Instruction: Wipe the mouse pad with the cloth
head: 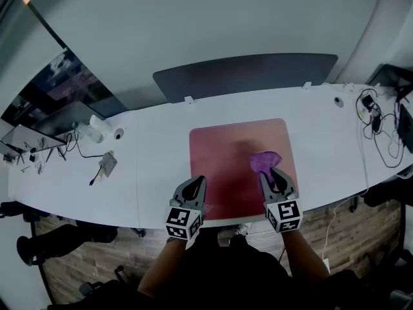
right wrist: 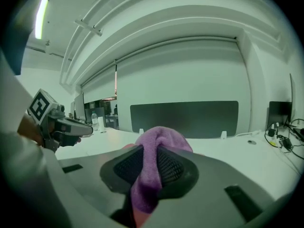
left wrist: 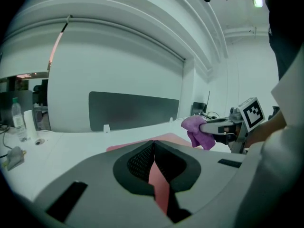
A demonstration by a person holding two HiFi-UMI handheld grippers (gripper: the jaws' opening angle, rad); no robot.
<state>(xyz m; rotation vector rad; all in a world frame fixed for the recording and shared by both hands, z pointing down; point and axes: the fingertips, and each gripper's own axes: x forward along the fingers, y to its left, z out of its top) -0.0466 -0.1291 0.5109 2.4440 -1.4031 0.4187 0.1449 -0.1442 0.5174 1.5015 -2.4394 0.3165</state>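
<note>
Clamping the purple cloth (head: 266,161) in the right gripper (head: 271,173) over the mouse pad's (head: 219,154) right side, seemingly ready to wipe, with the left gripper (head: 197,181) pinched together, empty, at the pad's near-left edge, perhaps steadying it.

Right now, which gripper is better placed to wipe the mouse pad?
The right gripper: its jaws are shut on the purple cloth over the pink mouse pad. The left gripper is shut, empty.
</note>
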